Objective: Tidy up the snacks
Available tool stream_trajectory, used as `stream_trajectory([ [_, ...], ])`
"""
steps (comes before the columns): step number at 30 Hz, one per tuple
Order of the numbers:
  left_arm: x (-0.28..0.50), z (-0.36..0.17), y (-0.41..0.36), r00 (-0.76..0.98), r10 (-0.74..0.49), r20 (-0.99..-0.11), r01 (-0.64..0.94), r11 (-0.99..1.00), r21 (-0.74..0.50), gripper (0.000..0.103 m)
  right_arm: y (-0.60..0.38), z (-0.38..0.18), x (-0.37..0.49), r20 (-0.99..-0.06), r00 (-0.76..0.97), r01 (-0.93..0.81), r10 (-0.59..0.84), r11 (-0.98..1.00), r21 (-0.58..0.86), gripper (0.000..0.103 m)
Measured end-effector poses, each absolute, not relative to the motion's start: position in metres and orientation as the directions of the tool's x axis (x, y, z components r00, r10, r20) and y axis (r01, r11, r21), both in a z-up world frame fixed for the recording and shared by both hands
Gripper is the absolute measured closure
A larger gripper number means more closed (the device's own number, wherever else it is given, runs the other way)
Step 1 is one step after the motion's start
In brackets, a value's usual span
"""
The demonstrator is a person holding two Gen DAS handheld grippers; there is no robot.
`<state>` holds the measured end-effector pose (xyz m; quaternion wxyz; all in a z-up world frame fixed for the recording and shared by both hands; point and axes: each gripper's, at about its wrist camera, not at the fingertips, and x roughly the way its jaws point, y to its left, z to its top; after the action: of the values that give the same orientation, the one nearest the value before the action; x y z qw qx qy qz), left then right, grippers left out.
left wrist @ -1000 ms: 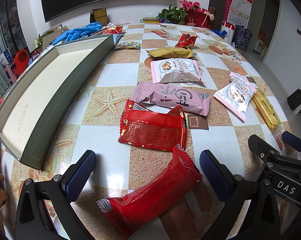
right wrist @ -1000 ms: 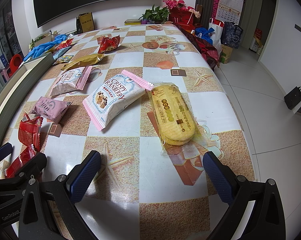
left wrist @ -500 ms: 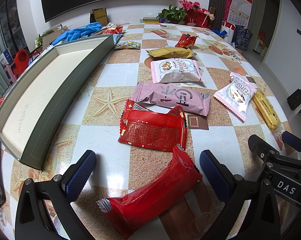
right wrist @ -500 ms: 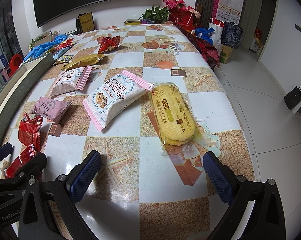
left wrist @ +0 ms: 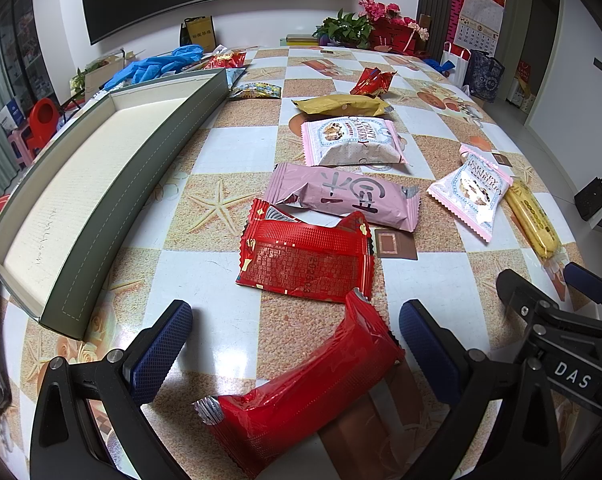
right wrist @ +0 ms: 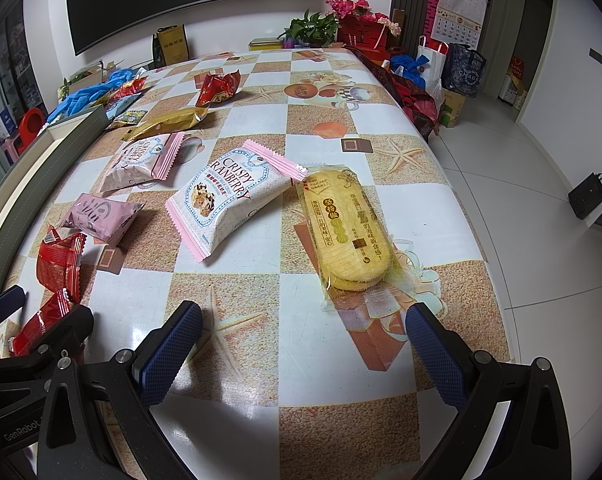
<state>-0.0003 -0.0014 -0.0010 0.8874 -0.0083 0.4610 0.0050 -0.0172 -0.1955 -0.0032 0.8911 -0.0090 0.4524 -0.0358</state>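
Observation:
My left gripper (left wrist: 297,344) is open, low over the table, with a long red snack pack (left wrist: 301,396) lying between its fingers, untouched. Beyond it lie a flat red pack (left wrist: 305,258), a pink pack (left wrist: 345,196), a Crispy Cranberry pack (left wrist: 351,140) and a gold pack (left wrist: 341,105). An empty grey-green tray (left wrist: 141,160) stretches along the left. My right gripper (right wrist: 305,344) is open and empty, just short of a yellow cracker pack (right wrist: 343,228). A second Crispy Cranberry pack (right wrist: 229,196) lies left of it.
A small red wrapper (left wrist: 373,80) and blue gloves (left wrist: 157,66) lie at the far end of the table. Potted flowers (left wrist: 361,28) stand at the back. The table's right edge (right wrist: 461,200) drops to the floor. The right gripper shows at the left wrist view's right (left wrist: 561,320).
A hand at the left edge of the left wrist view has gone out of sight. Both grippers and all snacks have stayed where they were.

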Motion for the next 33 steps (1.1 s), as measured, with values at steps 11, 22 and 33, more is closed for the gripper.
stream_trajectory([
  [11,-0.0003,-0.001,-0.0014,0.575,0.001,-0.818,-0.017,1.0,-0.01,0.0,-0.1955,-0.0033,-0.0171,-0.806,0.588,0.056,-0.072,0.997,-0.048,0.001],
  [22,-0.0014,-0.001,0.0002,0.574,-0.025,-0.819,0.028,1.0,-0.011,0.0,-0.1954,-0.003,-0.0172,-0.806,0.588,0.055,-0.072,0.997,-0.049,0.001],
  [33,-0.001,0.0004,0.0045,0.571,-0.062,-0.818,0.096,0.995,-0.009,0.0,-0.1947,-0.0034,-0.0191,-0.806,0.59,-0.007,-0.037,0.999,-0.051,0.001],
])
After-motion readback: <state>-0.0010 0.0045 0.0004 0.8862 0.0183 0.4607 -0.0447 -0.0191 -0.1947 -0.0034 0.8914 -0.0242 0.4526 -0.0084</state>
